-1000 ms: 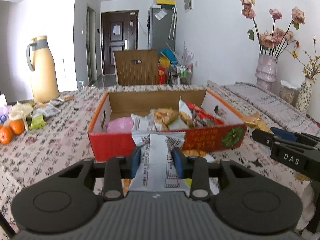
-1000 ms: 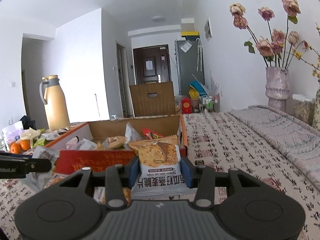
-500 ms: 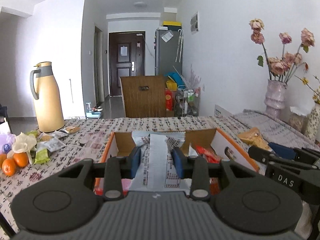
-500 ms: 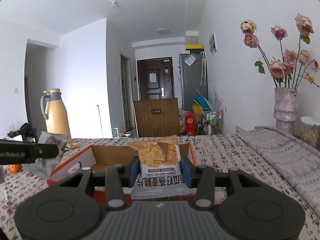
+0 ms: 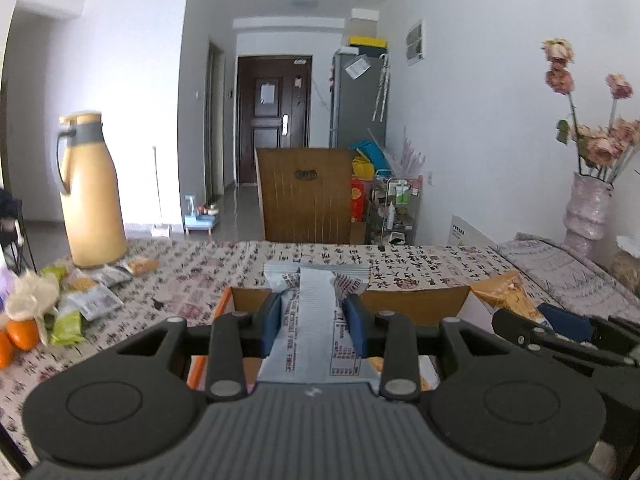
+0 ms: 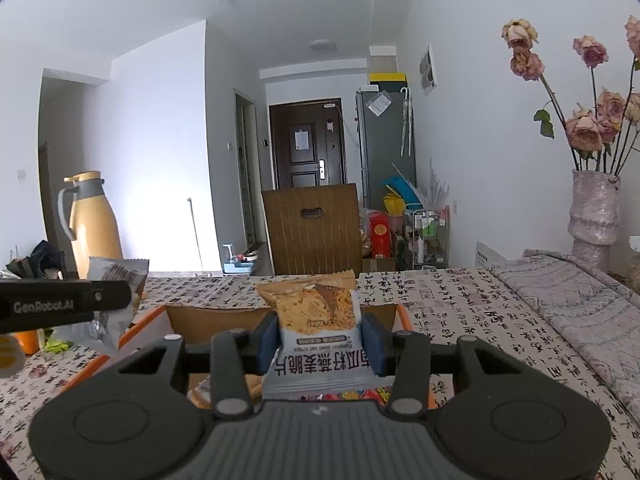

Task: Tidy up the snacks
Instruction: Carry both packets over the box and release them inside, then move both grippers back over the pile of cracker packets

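My left gripper is shut on a grey-white snack packet and holds it above the open cardboard snack box. My right gripper is shut on an orange-and-white crisps packet, also above the box. Each gripper shows in the other view: the right one at the right with its orange packet, the left one at the left with its grey packet. Snacks lie in the box below, mostly hidden.
A yellow thermos jug stands at the table's far left, with loose snack packets and oranges near it. A vase of dried roses stands at the right. A wooden chair back is behind the table.
Both grippers have risen with their packets and moved forward over the box. The box now sits low in both views, largely under the grippers.
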Tool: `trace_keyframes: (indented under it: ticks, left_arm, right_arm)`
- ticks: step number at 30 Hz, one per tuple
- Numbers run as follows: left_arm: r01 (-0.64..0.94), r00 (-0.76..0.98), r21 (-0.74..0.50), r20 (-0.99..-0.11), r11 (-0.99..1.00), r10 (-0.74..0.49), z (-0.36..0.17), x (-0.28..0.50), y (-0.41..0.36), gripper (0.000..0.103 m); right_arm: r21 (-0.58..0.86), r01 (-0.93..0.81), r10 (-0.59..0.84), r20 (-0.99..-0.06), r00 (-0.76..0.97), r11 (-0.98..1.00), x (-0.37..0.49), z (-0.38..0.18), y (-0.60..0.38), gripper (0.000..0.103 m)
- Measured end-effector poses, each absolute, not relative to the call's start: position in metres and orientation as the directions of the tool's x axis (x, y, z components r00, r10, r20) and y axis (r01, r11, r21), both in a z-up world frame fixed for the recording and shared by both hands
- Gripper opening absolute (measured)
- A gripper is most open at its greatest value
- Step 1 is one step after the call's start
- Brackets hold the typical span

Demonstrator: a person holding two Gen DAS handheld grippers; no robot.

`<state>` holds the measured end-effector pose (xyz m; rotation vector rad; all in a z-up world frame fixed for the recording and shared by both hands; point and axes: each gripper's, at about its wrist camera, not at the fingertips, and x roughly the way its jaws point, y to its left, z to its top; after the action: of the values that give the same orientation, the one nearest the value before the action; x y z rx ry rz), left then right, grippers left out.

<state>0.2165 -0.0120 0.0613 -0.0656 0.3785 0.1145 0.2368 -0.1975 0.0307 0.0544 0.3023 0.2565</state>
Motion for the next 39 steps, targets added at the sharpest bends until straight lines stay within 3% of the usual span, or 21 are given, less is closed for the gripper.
trace_keyframes:
  ticks: [11,17,19,20,23,24,25,26,39]
  left_arm:
    - [-0.145,0.891,-0.052,-0.440,0.988,0.108,0.027,0.243,0.002,0.036]
    - [-0.135,0.895,-0.065,-0.435,0.989,0.094,0.025,0.239,0.002,0.037]
    - [-0.150,0.896,-0.068,-0.431,0.986,0.106,0.026,0.239,0.004,0.048]
    - [-0.160,0.897,-0.068,-0.427,0.985,0.116,0.026,0.237,0.004,0.059]
    - [-0.192,0.902,-0.073,-0.407,0.979,0.147,0.028,0.235,0.008,0.090]
    - [-0.206,0.903,-0.074,-0.398,0.976,0.161,0.029,0.234,0.009,0.102]
    - [-0.217,0.905,-0.077,-0.390,0.973,0.171,0.029,0.232,0.010,0.103]
    - [-0.227,0.905,-0.083,-0.386,0.970,0.179,0.030,0.231,0.011,0.103]
    - [-0.226,0.893,-0.091,-0.417,0.970,0.169,0.027,0.233,0.011,0.103]
  right_arm:
    - [0.130,-0.210,0.242,-0.347,0.906,0.969,0.258,0.006,-0.198,0.044]
    - [0.151,-0.195,0.237,-0.360,0.902,0.969,0.259,0.004,-0.203,0.045]
    - [0.151,-0.194,0.237,-0.362,0.902,0.969,0.258,0.003,-0.203,0.046]
    - [0.150,-0.197,0.239,-0.363,0.901,0.969,0.258,0.003,-0.202,0.049]
    - [0.150,-0.190,0.231,-0.349,0.908,0.970,0.255,0.004,-0.204,0.076]
    - [0.151,-0.183,0.225,-0.342,0.912,0.971,0.254,0.004,-0.205,0.092]
    - [0.151,-0.174,0.216,-0.336,0.917,0.973,0.252,0.004,-0.205,0.101]
    - [0.154,-0.166,0.209,-0.334,0.919,0.974,0.251,0.005,-0.206,0.103]
    - [0.159,-0.143,0.192,-0.355,0.915,0.977,0.255,0.002,-0.209,0.103]
